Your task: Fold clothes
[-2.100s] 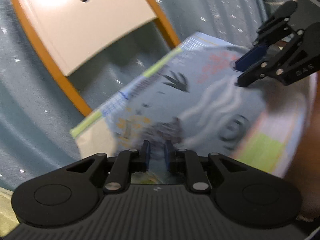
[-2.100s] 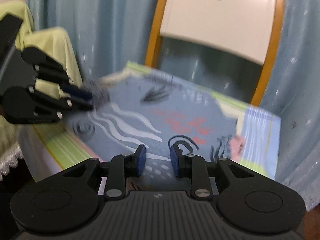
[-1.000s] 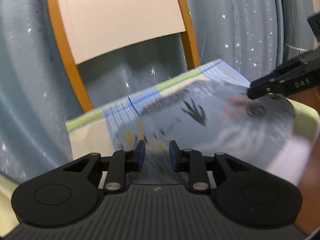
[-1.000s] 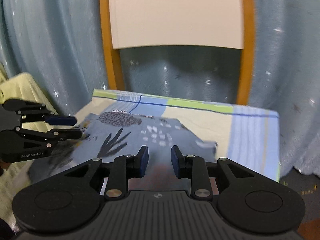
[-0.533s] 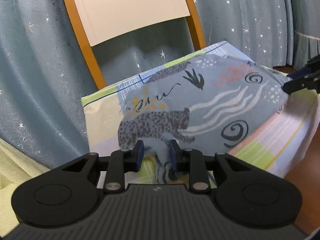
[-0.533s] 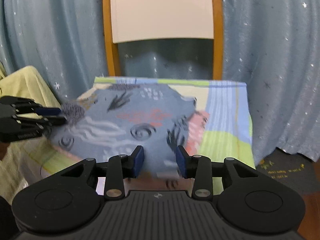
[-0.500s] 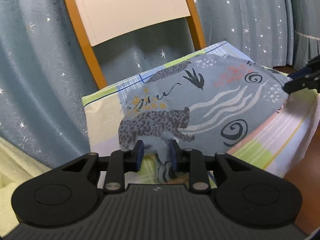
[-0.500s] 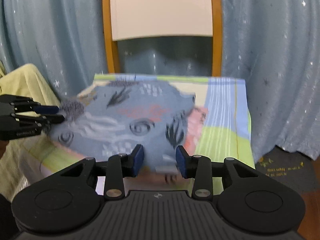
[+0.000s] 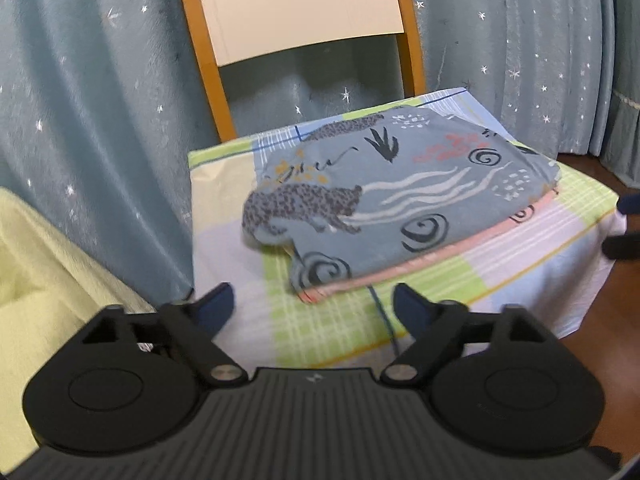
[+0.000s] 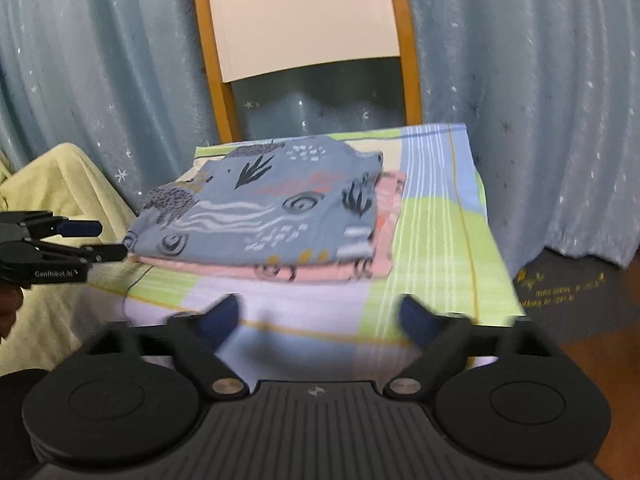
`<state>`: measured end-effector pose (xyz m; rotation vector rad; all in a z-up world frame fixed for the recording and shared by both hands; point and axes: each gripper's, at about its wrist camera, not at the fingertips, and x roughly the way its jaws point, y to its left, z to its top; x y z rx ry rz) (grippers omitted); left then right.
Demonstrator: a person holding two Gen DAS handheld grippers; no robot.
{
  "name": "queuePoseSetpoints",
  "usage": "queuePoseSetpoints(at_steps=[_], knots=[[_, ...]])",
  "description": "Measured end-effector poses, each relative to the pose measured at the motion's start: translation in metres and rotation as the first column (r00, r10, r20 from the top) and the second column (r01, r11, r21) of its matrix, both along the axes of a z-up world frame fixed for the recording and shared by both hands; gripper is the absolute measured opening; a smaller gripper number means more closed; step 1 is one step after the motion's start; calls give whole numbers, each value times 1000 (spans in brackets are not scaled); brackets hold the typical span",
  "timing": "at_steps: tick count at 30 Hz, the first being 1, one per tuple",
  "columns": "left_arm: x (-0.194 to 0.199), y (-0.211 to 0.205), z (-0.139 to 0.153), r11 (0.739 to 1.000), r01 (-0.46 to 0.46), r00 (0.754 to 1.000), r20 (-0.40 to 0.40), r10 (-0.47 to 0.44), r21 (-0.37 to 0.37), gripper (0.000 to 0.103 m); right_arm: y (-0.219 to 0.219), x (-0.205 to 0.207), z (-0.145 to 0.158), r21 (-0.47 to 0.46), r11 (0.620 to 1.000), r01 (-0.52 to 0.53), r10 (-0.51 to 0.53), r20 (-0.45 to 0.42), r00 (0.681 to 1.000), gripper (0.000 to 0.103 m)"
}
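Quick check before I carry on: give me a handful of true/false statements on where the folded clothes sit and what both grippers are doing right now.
1. The left gripper is open and holds nothing. True.
2. The right gripper is clamped on the blue patterned garment. False: its jaws are spread, short of the garment.
3. The blue patterned garment lies on top of a pink garment. True.
4. The folded clothes lie on the floor. False: they rest on the striped cloth covering the chair seat.
5. The chair backrest stands behind the clothes. True.
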<state>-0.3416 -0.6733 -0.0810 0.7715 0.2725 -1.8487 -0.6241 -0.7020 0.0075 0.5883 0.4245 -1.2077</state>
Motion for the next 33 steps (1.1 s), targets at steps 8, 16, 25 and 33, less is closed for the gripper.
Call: queuePoseSetpoints(at_steps=[8, 16, 25, 33], knots=[[-2, 10, -2, 997, -68, 993, -95, 71, 37, 102, 14, 9, -7, 35, 999, 12, -11, -23, 1000, 102], [-7, 13, -2, 993, -111, 987, -114, 115, 35, 102, 12, 11, -6, 35, 999, 39, -38, -23, 999, 103], [-8, 11, -5, 991, -126, 986, -103, 131, 48, 102, 2, 17, -4, 41, 996, 78, -78, -14, 997, 103], [-14, 10, -10, 988, -147, 984, -97, 152, 52, 102, -5, 27, -10, 66, 994, 85, -84, -20, 996, 103]])
